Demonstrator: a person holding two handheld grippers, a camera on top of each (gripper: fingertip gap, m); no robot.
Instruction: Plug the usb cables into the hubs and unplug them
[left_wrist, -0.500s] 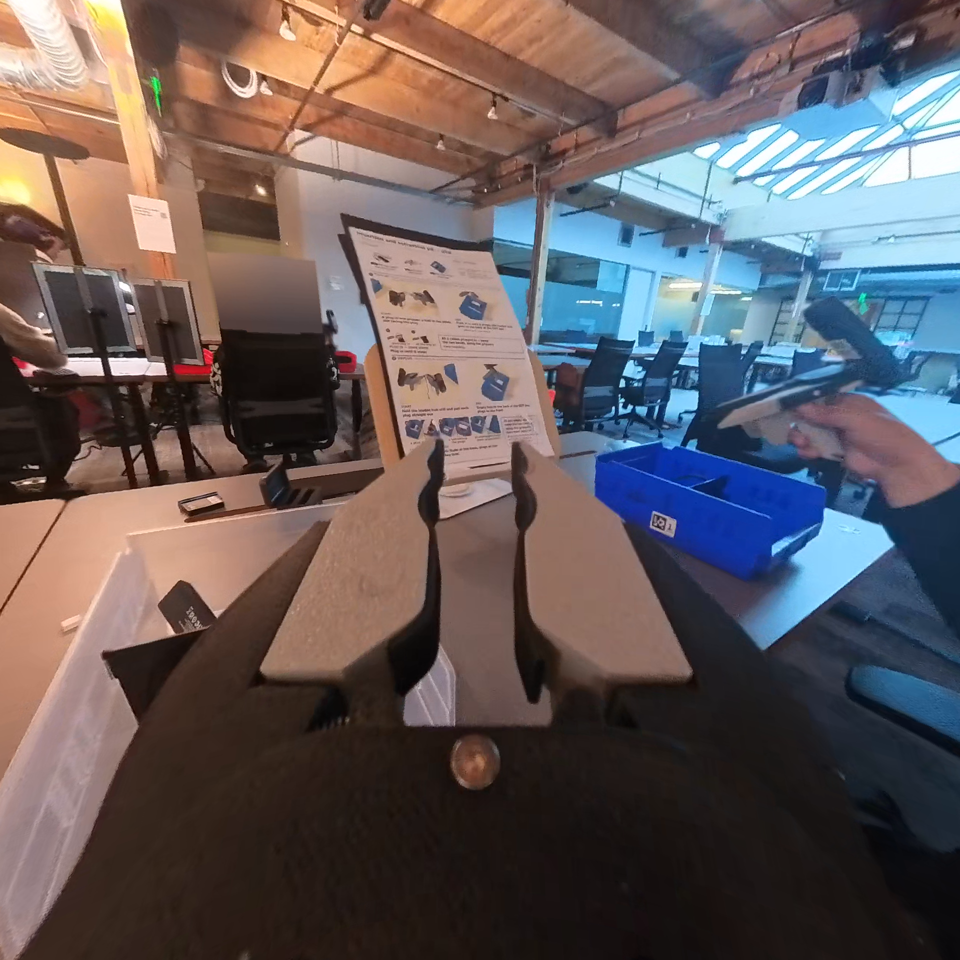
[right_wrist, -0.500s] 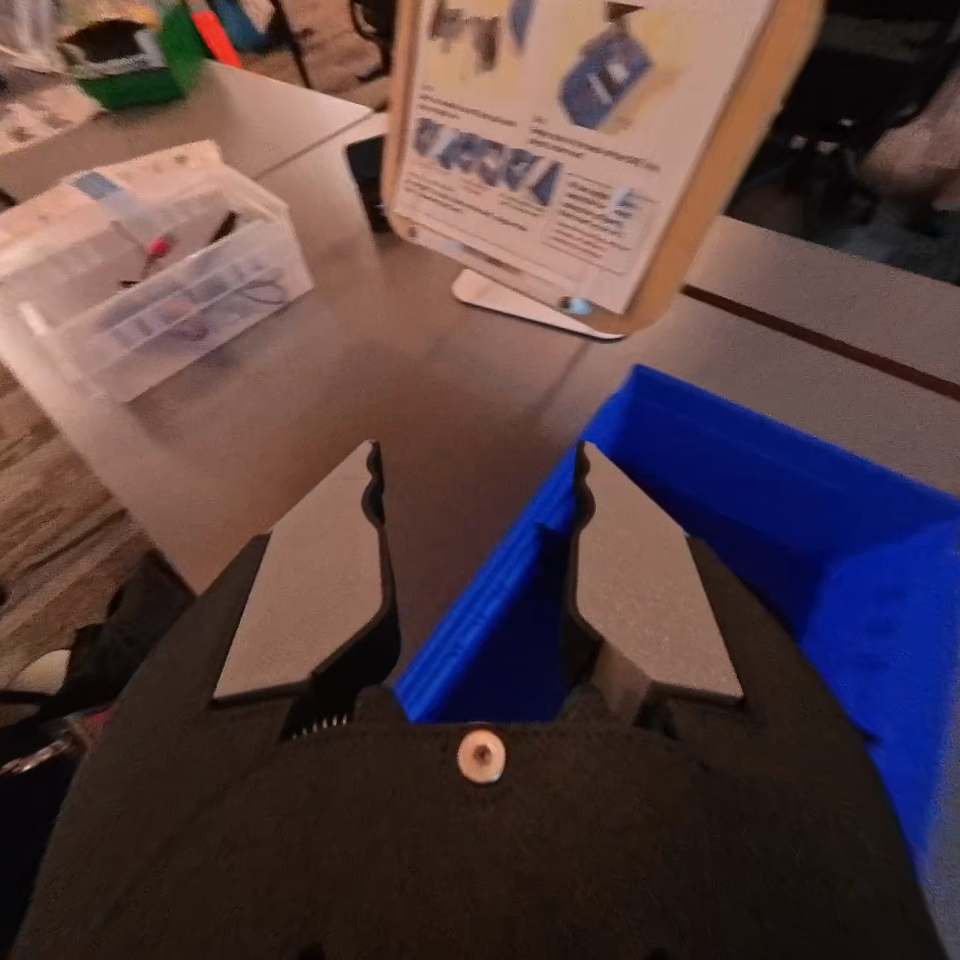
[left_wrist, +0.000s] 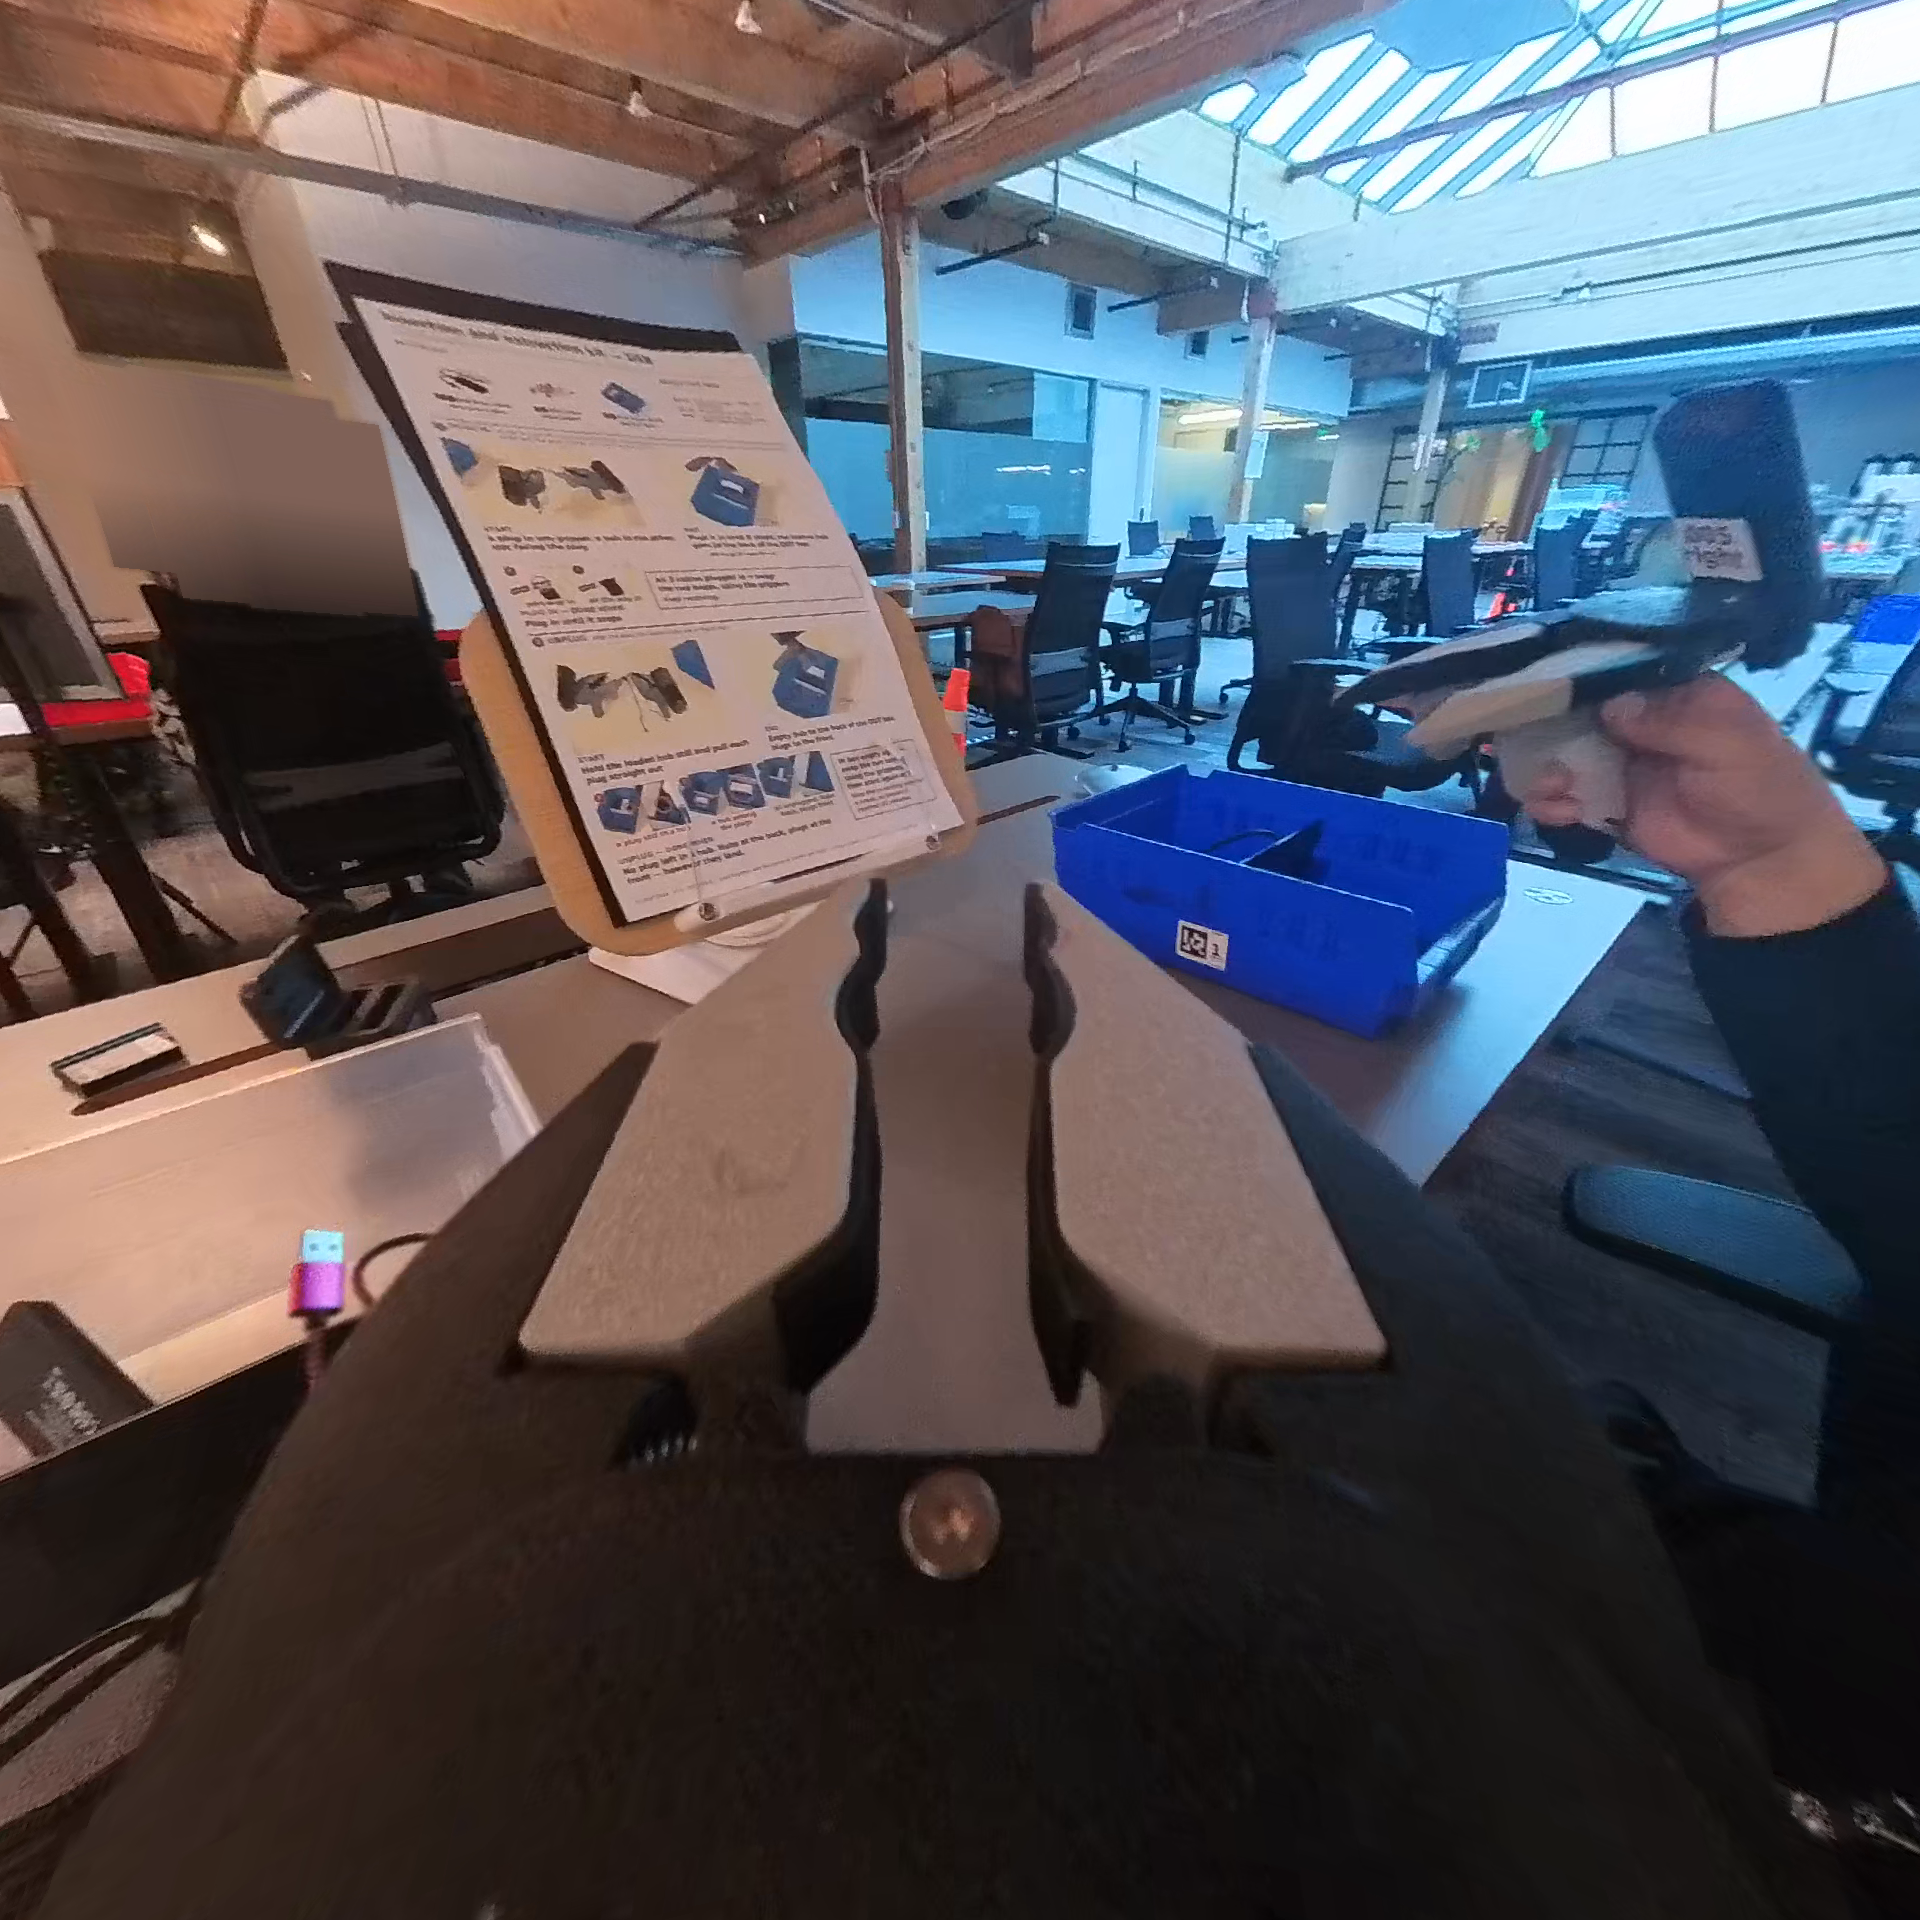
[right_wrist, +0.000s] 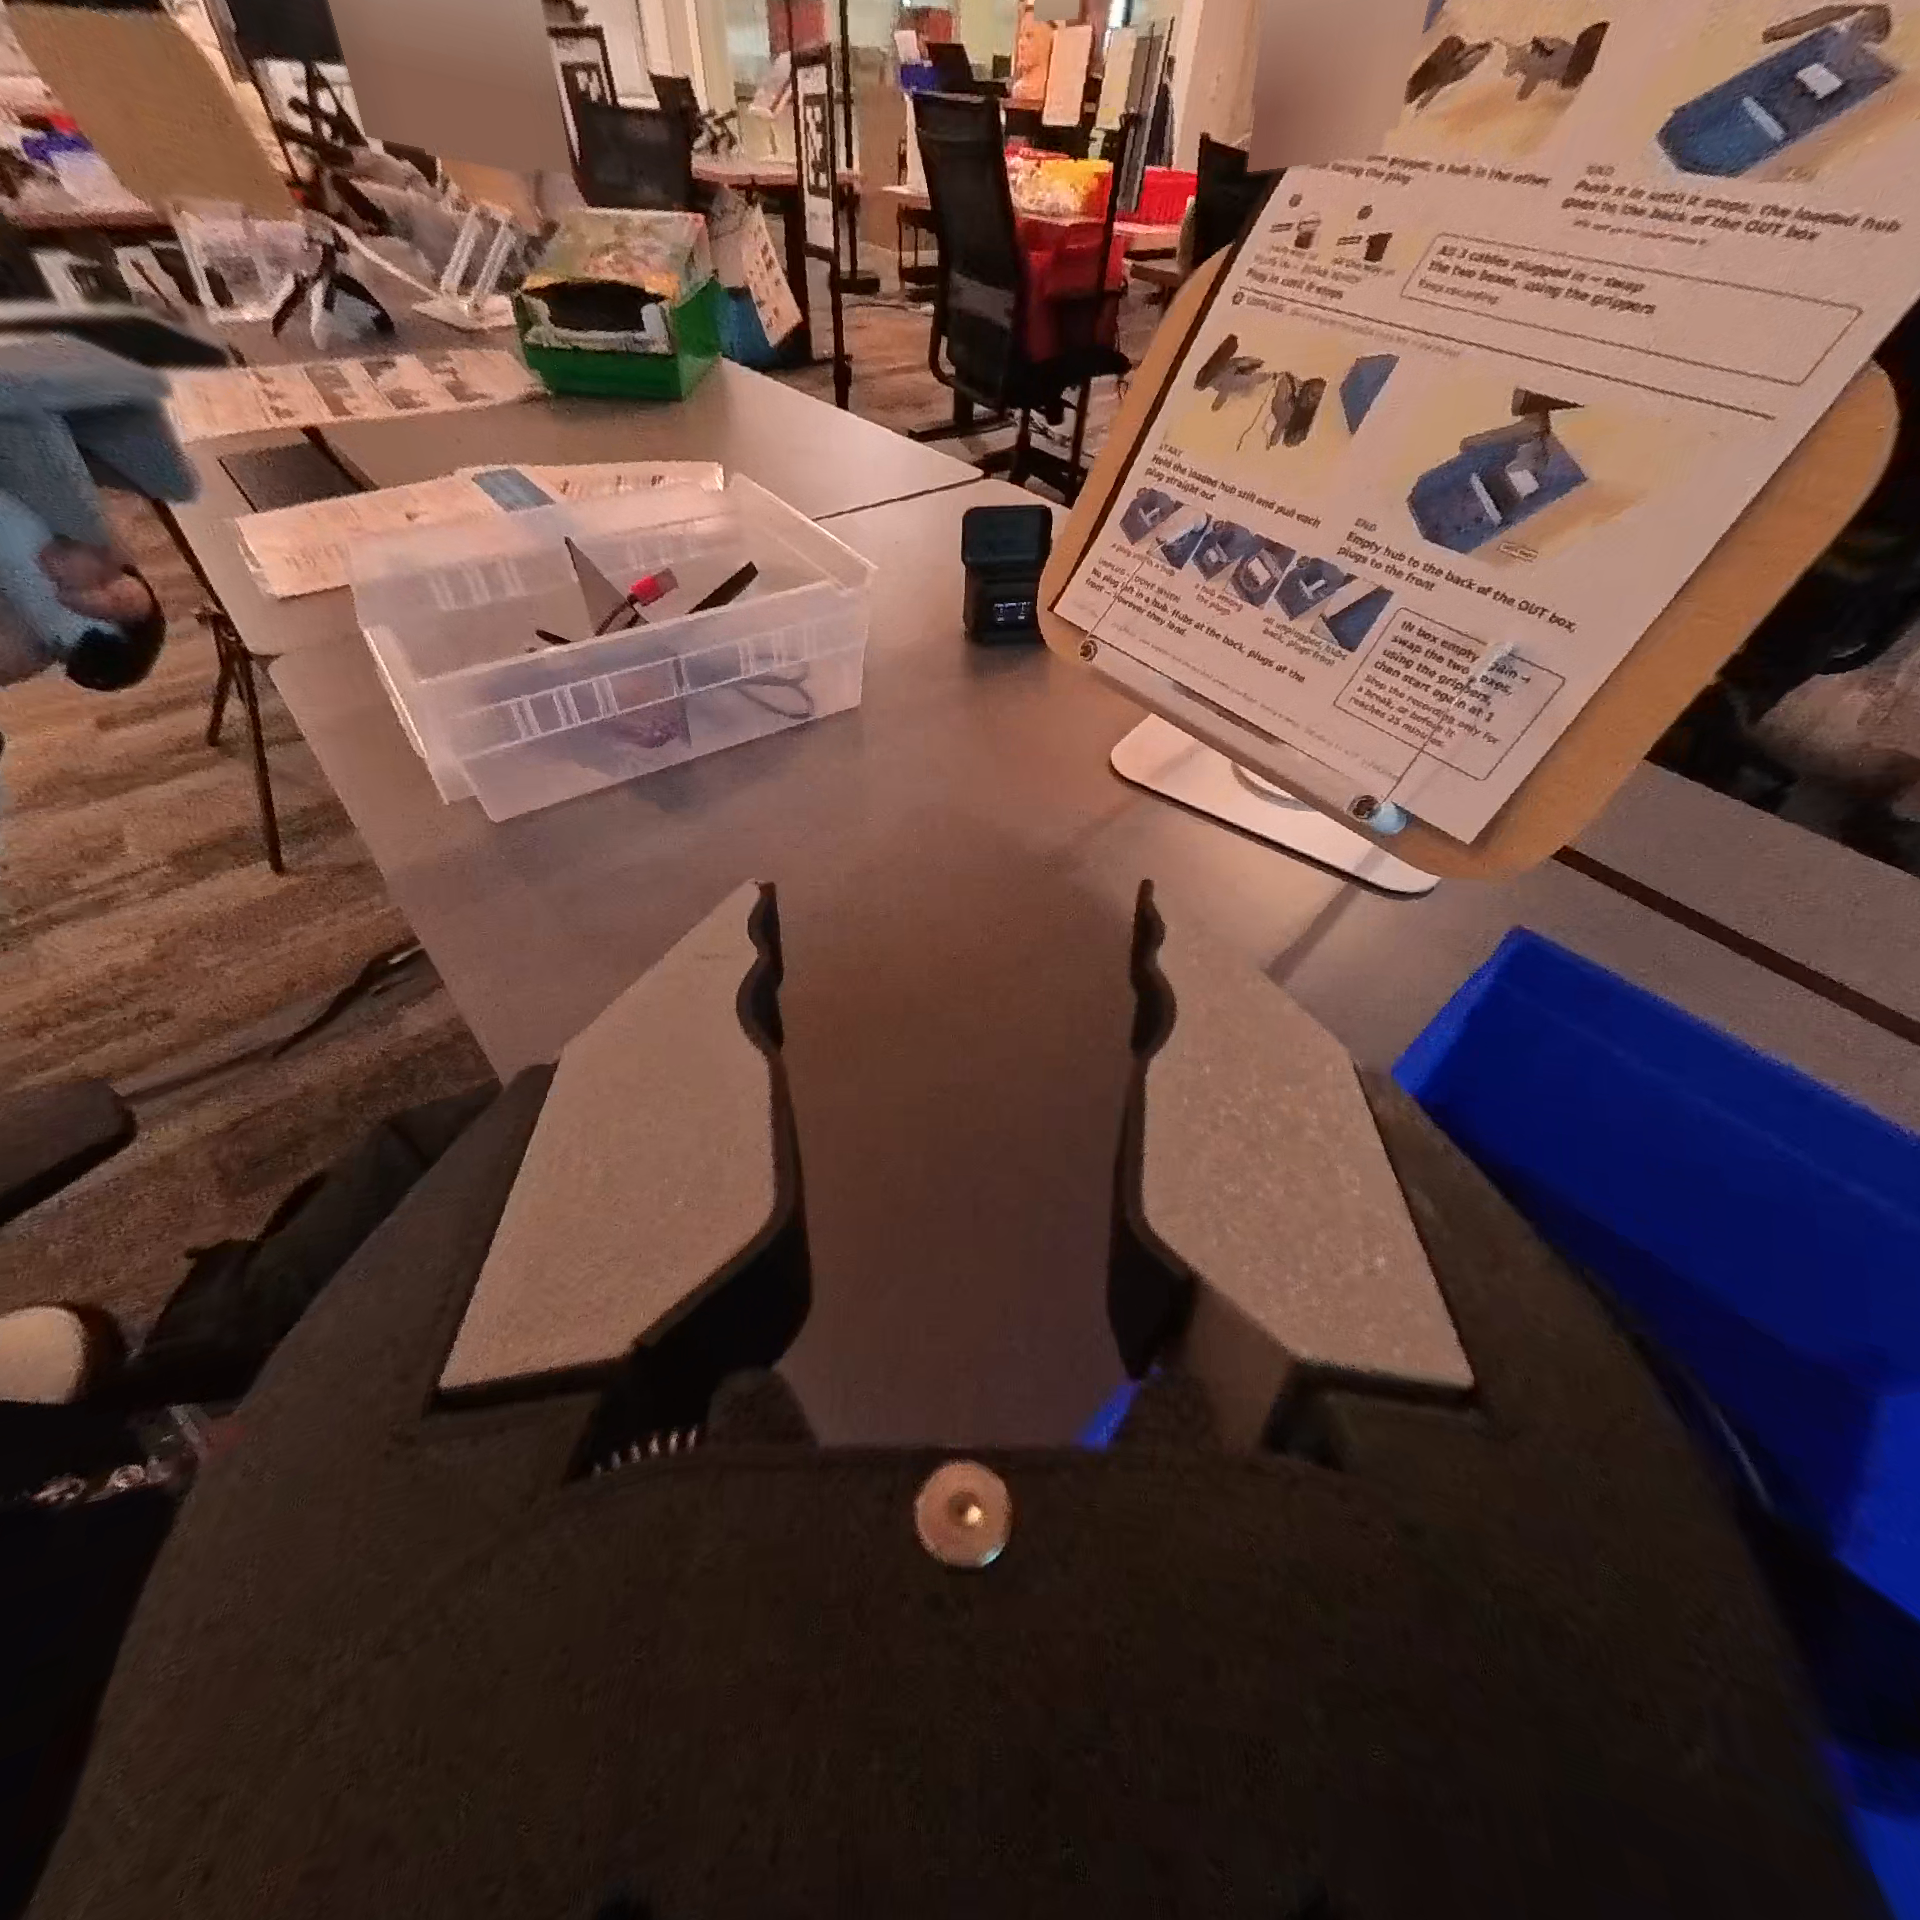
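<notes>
I am holding my left fingers (left_wrist: 951, 935) a little apart, pinching nothing, raised above the near edge of the clear bin (left_wrist: 239, 1143), probably because the cables are waiting there. A purple USB plug (left_wrist: 317, 1276) is poking up just beside my left finger, next to a dark block (left_wrist: 52, 1387) that may be a hub. I am keeping my right fingers (right_wrist: 951, 935) spread wider, also empty, over bare tabletop (right_wrist: 935, 790) between the clear bin and the blue bin (right_wrist: 1662, 1143), so both are lying within reach. More cables are sitting inside the clear bin. Farther off, the instruction board (left_wrist: 665, 623) is leaning on its stand, walling the back edge; the middle is staying open for joining plug and hub.
</notes>
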